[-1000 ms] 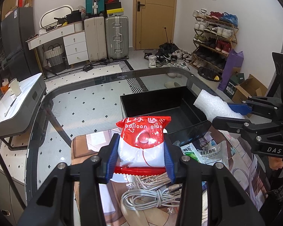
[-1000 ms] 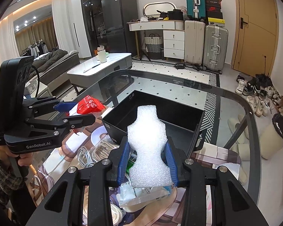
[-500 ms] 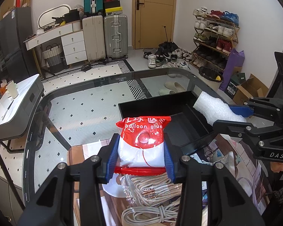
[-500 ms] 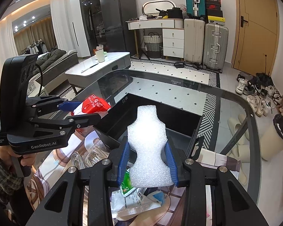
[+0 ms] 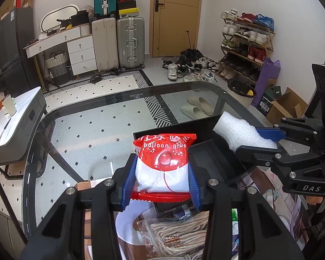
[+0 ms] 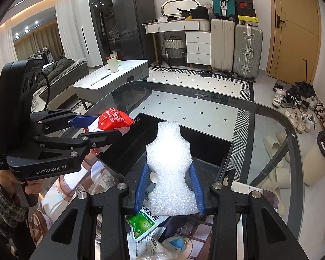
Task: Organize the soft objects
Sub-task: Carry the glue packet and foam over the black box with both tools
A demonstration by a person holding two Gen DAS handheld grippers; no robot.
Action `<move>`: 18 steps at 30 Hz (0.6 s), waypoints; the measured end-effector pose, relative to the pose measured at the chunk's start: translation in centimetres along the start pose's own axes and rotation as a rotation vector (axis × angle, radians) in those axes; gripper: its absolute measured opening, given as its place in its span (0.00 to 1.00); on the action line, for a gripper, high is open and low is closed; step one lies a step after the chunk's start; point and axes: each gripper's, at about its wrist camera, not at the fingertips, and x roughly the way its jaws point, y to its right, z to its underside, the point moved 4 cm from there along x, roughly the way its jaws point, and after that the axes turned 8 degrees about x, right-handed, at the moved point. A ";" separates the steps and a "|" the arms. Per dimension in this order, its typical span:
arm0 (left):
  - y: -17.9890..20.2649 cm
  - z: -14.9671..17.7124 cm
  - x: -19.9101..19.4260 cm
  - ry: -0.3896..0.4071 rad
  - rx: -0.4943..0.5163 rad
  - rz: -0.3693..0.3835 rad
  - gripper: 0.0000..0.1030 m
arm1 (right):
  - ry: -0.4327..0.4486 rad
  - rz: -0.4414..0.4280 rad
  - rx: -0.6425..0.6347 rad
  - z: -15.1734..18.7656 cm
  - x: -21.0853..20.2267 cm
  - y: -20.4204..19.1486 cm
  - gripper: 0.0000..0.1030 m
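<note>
My left gripper (image 5: 161,174) is shut on a red and white balloon glue packet (image 5: 163,164), held just at the near left edge of the open black box (image 5: 214,162). In the right wrist view that packet (image 6: 113,120) sticks out over the box's left rim. A white foam sheet (image 6: 170,173) is pinched at its waist by my right gripper (image 6: 170,184), and it hangs above the black box (image 6: 205,145). From the left wrist view the foam sheet (image 5: 242,133) pokes over the box's right wall.
The box sits on a glass table (image 5: 93,125) with a printed mat (image 6: 54,197) under it. On the mat lie a bag of coiled cords (image 5: 179,234), a green packet (image 6: 143,223) and a blue keychain (image 6: 177,243). A person's hand (image 6: 13,179) holds the left gripper.
Both grippers have moved forward over the table with their loads, so the black box is now closer beneath them. The grips stayed the same.
</note>
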 end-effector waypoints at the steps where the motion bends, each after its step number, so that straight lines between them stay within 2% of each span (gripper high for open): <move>1: 0.0 -0.2 0.2 -0.001 0.000 0.003 0.41 | 0.000 0.001 0.000 -0.1 0.2 0.1 0.36; 18: 0.6 -0.7 3.0 -0.030 0.002 0.046 0.41 | -0.039 -0.005 0.012 -0.7 3.3 1.1 0.36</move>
